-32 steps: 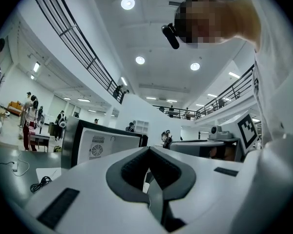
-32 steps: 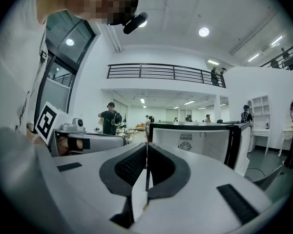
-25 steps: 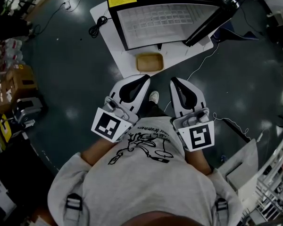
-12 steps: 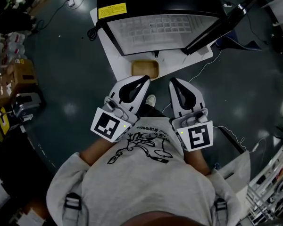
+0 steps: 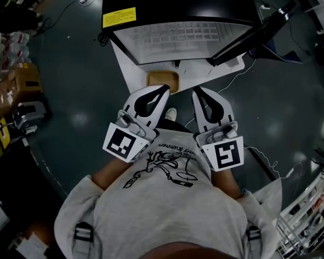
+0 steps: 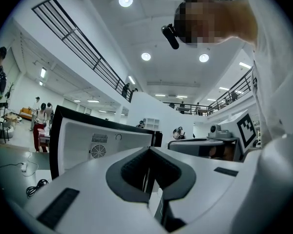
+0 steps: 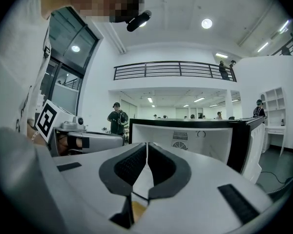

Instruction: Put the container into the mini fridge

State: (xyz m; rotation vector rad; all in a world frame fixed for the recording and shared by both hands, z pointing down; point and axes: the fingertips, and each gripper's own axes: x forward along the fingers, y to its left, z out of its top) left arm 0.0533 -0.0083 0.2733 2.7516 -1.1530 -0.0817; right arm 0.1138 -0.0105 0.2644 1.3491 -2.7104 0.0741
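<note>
The left claw [image 5: 164, 88] and right claw [image 5: 196, 91], both closed and empty, have edged nearer the open black mini fridge [image 5: 151, 4], with the shallow tan rectangular container [image 5: 163, 80] just past the left claw at twelve o'clock, outside the fridge's mouth, not yet grasped.

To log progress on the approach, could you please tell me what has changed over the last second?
The left gripper and right gripper have come forward toward the container lying before the open mini fridge; the left one's tip now nearly reaches it in the head view. Nothing was gripped or released. Both stayed shut and empty; the container stayed put.
</note>
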